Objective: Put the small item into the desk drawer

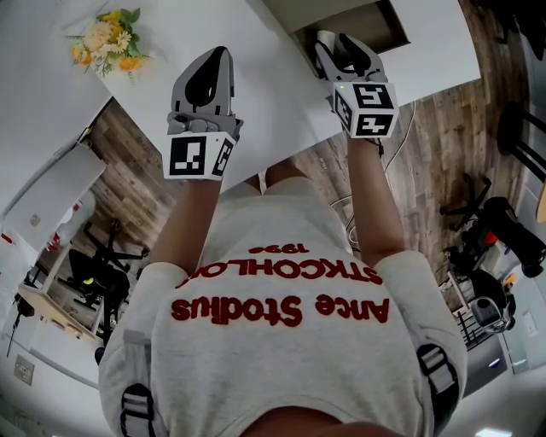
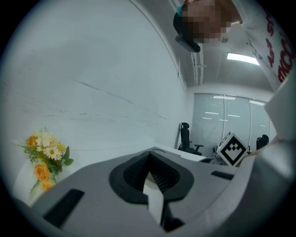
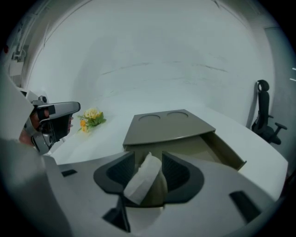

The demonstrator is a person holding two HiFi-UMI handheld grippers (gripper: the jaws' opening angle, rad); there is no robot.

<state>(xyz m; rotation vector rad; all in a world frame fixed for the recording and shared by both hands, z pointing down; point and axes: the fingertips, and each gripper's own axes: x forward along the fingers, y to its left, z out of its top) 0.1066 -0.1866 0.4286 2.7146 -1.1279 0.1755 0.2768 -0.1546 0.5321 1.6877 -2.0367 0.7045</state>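
In the right gripper view a small white item (image 3: 141, 180) lies tilted between the jaws of my right gripper (image 3: 148, 158). The jaws stand wide, and a gap shows beside the item on its right. Just beyond the jaws is the olive desk drawer unit (image 3: 169, 124), its drawer (image 3: 224, 152) pulled out to the right. From the head view, the right gripper (image 1: 331, 41) reaches over the white table toward the drawer unit (image 1: 363, 19). My left gripper (image 1: 213, 58) hovers over the table to the left, its jaws closed together (image 2: 149, 156) with nothing between them.
A bunch of yellow flowers (image 1: 107, 43) lies on the white table (image 1: 273, 98) at the far left. An office chair (image 3: 266, 113) stands beyond the table's right end. Wood floor and exercise gear (image 1: 499, 226) sit to either side of the person.
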